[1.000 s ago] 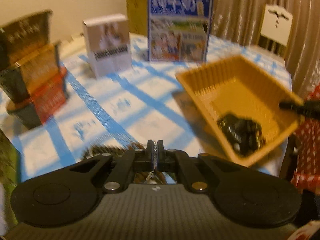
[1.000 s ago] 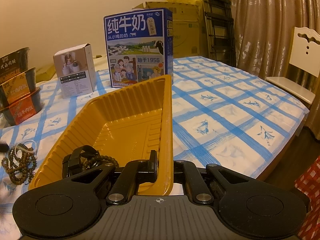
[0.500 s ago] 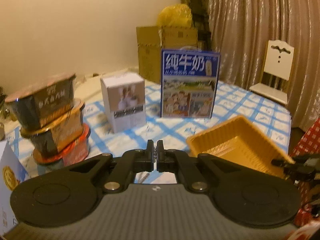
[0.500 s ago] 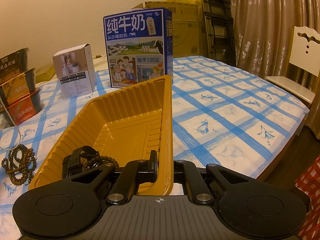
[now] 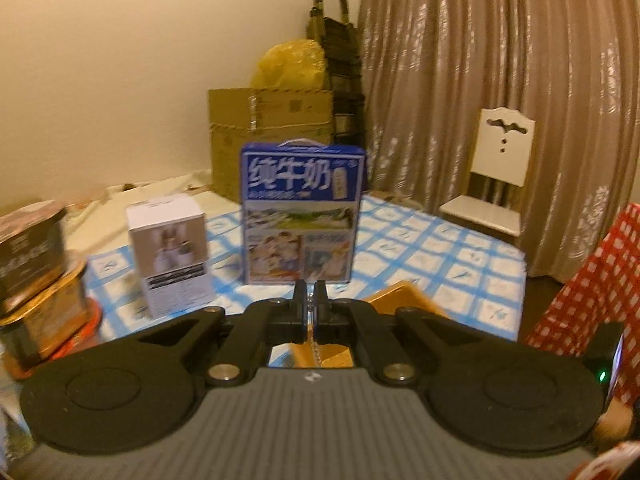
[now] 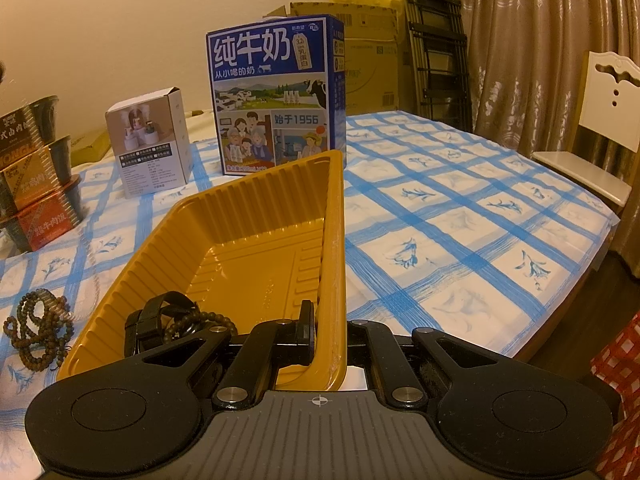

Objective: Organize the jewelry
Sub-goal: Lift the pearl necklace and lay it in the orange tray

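Our left gripper (image 5: 310, 300) is raised and level, its jaws nearly closed on a thin chain (image 5: 317, 350); our right gripper (image 6: 326, 330) clamps the yellow tray (image 6: 336, 240) wall.

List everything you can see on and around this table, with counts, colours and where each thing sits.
tray: one, yellow, near table edge
black strap: one, black, tray's near corner
dark beads: one string, in tray beside strap
bead string: one, brown, on cloth left of tray
thin chain: one, silvery, hanging between left fingers
milk carton: one, blue, behind tray
small box: one, white, left of carton
noodle bowls: three, stacked, far left
tablecloth: one, blue-white check
chair: one, white, right of table
left gripper: shut on thin chain
right gripper: shut on tray wall
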Tool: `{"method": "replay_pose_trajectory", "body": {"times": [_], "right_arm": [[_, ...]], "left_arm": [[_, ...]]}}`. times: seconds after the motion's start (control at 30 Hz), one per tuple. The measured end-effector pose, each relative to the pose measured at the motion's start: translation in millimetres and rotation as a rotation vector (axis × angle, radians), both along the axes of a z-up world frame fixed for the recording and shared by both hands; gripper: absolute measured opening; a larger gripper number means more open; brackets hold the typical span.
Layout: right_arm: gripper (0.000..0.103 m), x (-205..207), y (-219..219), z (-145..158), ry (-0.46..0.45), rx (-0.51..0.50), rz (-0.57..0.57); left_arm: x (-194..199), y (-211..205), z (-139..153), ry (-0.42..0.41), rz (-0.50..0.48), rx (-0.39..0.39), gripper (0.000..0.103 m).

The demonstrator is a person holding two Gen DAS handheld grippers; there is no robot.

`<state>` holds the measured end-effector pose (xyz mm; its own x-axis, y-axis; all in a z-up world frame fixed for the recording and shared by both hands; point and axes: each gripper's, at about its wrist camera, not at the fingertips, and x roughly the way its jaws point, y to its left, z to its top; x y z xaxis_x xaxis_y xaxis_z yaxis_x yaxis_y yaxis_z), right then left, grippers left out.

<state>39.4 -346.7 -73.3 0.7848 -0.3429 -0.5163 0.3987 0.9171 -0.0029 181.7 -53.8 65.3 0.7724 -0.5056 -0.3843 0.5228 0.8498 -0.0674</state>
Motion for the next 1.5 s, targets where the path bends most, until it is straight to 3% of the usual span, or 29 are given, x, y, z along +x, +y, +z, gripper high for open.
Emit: {"method": "replay_pose_trajectory", "body": {"times": [0.37,0.53,0.9,1.13,1.27,1.33,1.5], "right_arm": [[0.006,2.4,0.6,1.5,0.001,0.001,0.006],[0.006,3.8,1.3,2.7,0.002,-0.002,0.010],[0.006,3.6,1.0,2.4,0.001,0.006,0.009],[0.006,3.5,-0.9,1.5,0.003,0.010,0.007],[0.006,3.3,-0.5,1.1,0.003,0.010,0.006],[0.006,3.3,-1.0,1.1,0.004,0.010,0.006],[0.006,3.3,-0.8,1.1,0.004,0.010,0.006]], "left_arm": [[35.3,-59.7,5.1,-0.015,-0.071,-0.062,0.001],[44.3,-80.6,-10.2,0.020,-0.099,-0.105,0.001],[38.0,-113.9,-123.5,0.416,-0.165,-0.174,0.001],[41.8,-119.4,-164.2,0.543,-0.158,-0.170,0.004],[37.7,-117.9,-169.4,0.557,-0.142,-0.146,0.010],[32.2,-114.5,-166.4,0.539,-0.130,-0.136,0.019],[19.7,-93.6,-151.8,0.467,-0.082,-0.111,0.029]]}}
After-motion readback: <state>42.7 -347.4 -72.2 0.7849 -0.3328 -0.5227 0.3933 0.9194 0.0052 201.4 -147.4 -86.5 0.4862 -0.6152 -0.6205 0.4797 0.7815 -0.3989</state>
